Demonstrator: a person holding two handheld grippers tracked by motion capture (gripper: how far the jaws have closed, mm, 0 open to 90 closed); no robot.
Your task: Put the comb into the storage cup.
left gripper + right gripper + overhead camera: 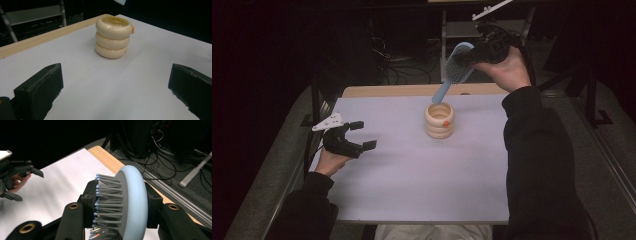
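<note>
A light blue hairbrush [455, 67] hangs above the table's far edge, its handle pointing down toward the mouth of a cream ribbed cup [439, 120]. My right gripper [472, 59] is shut on the brush head [130, 202], one jaw on the bristles and the other on the blue back. The cup [113, 37] is shaped like three stacked rings with a small orange spot on its side, and it stands upright on the white mat. My left gripper [360, 135] is open at the mat's left side, jaws wide with nothing between them, pointing toward the cup. That gripper [25, 183] also appears far off in the right gripper view.
The white mat [412, 175] covers the table, and a wooden strip [387, 91] runs along its far edge. Beyond the table lie cables [160, 157] and a metal stand on the dark floor.
</note>
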